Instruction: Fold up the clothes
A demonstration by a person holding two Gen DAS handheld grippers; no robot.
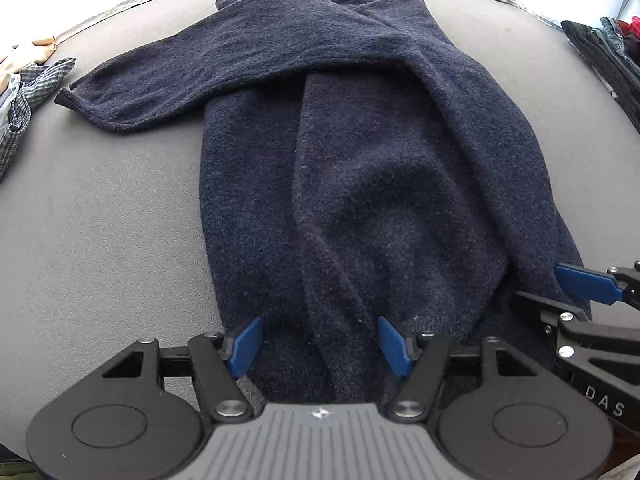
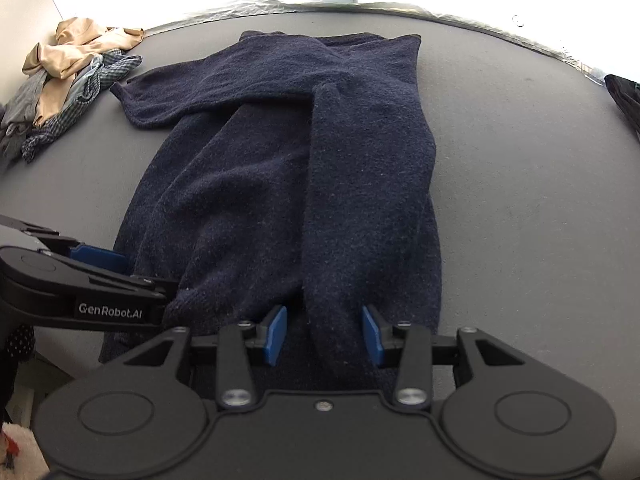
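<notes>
Grey table (image 1: pixel 120 220), matte, finely textured top, rounded far edge with a silvery strip along it. Directly on it:
- navy knit sweater (image 1: pixel 360 160), centre, lying lengthwise away from the cameras, sides folded in over the body. One sleeve (image 1: pixel 160 84) crosses out to the left, cuff flat on the grey. Hem at the near edge.
- heap of clothes (image 2: pixel 68 80) at the far left: tan fabric on top, blue checked shirt and grey pieces under it, well apart from the sweater.
- dark garments (image 1: pixel 600 52) at the far right edge, partly out of view.
</notes>
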